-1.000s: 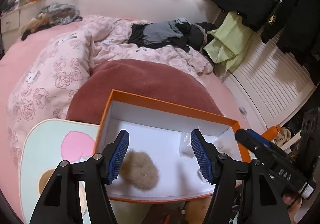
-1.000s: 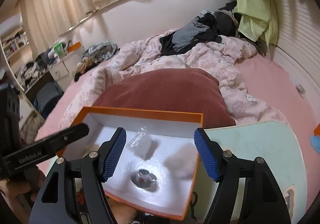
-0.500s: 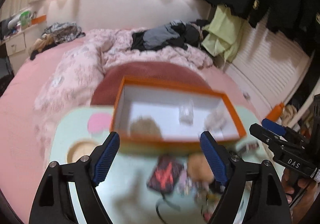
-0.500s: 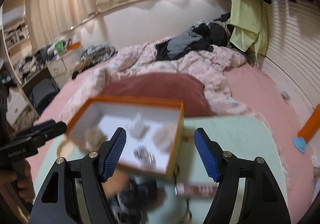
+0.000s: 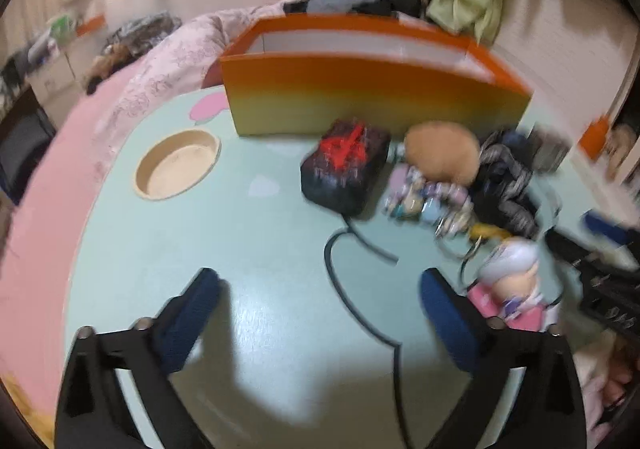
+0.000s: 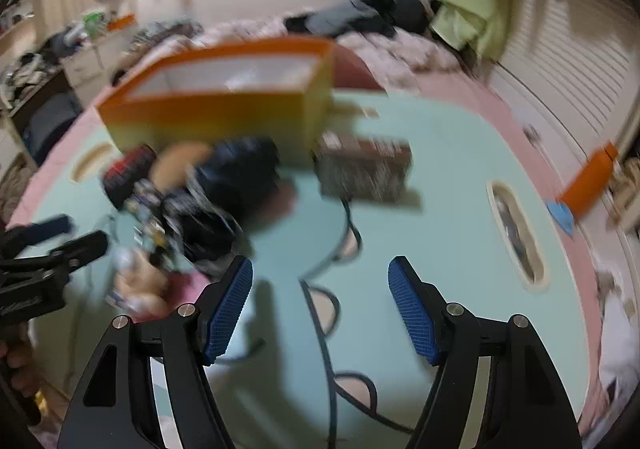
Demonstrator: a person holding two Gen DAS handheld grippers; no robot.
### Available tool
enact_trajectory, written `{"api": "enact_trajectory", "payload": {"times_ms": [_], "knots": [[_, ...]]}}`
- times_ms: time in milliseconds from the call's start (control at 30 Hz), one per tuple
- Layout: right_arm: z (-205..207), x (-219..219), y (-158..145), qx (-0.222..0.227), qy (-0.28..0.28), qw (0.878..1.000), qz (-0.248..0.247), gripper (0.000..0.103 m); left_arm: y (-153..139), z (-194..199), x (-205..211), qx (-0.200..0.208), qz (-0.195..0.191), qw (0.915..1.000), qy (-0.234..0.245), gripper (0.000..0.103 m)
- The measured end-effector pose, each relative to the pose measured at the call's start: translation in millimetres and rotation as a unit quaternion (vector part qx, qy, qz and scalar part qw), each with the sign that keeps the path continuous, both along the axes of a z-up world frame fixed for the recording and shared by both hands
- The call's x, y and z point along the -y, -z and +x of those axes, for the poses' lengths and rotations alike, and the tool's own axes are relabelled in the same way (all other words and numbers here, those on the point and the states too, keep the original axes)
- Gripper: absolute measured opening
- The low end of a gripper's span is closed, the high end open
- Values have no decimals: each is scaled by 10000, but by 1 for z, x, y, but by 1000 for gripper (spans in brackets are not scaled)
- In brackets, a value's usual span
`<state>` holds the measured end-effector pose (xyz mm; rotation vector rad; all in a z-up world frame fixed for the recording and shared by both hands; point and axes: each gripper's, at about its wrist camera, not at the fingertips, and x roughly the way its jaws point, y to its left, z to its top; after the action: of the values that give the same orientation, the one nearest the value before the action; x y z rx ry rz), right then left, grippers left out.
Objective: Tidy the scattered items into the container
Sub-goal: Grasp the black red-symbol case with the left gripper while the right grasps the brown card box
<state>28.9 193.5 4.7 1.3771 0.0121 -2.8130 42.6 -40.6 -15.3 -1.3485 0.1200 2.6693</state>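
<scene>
An orange box [image 5: 372, 89] [image 6: 216, 117] with a white inside stands at the far side of a mint green table [image 5: 260, 249]. In front of it lies a heap: a black pouch with red marks [image 5: 346, 169], a tan fluffy ball [image 5: 442, 157], small trinkets [image 5: 424, 197], a dark striped cloth [image 5: 504, 185] and a pink doll figure [image 5: 512, 289]. A brown patterned box [image 6: 364, 169] lies to the right. My left gripper [image 5: 320, 305] is opening over bare table, nothing between its fingers. My right gripper [image 6: 320, 305] is opening too, empty, above the table's black line drawing.
The table has a round recess [image 5: 178, 165] at left and an oval slot [image 6: 516, 233] at right. A pink bed with a floral quilt [image 5: 168, 61] and clothes lies behind. An orange object [image 6: 588, 181] sits at far right.
Both grippers pulled back from over the orange box and tilted down toward the table, so the heap of items came into view. Both jaws spread wider, the left more so.
</scene>
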Motion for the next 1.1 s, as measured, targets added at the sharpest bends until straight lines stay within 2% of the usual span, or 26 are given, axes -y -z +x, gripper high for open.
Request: {"api": "enact_trajectory", "payload": {"times_ms": [67, 200, 433, 500, 633, 800, 900, 967, 1000, 1067, 1100], "knots": [[3, -4, 4, -85, 207, 9997, 43, 91, 1, 3, -2, -53, 24, 10000, 15, 103], [0, -10, 5, -36, 358, 9994, 24, 99, 1, 5, -1, -76, 36, 10000, 23, 103], [1, -9, 6, -38, 361, 9993, 21, 100, -3, -6, -5, 143, -4, 9997, 192, 103], [3, -8, 5, -17, 355, 9994, 15, 100, -7, -12, -2, 215, 115, 9994, 238, 103], [-5, -9, 4, 124, 321, 9994, -39, 100, -21, -30, 7, 22, 307, 9994, 137, 103], [-19, -17, -17, -195, 380, 9985, -338, 100, -33, -59, 9, -185, 406, 9989, 138, 102], [-34, -20, -25, -314, 471, 9977, -383, 100, -32, -69, 4, -172, 405, 9985, 335, 90], [-45, -22, -27, -304, 495, 9976, -373, 100, -28, -72, -1, -125, 245, 9987, 423, 72], [-53, -22, -25, -248, 508, 9979, -320, 100, -25, -74, -2, -65, 240, 9985, 483, 68], [-63, -22, -20, -87, 475, 9986, -236, 99, -22, -76, -1, 62, 376, 9975, 588, 38], [-70, -22, -15, 16, 454, 9988, -192, 87, -22, -75, 0, 65, 385, 9975, 597, 38]]}}
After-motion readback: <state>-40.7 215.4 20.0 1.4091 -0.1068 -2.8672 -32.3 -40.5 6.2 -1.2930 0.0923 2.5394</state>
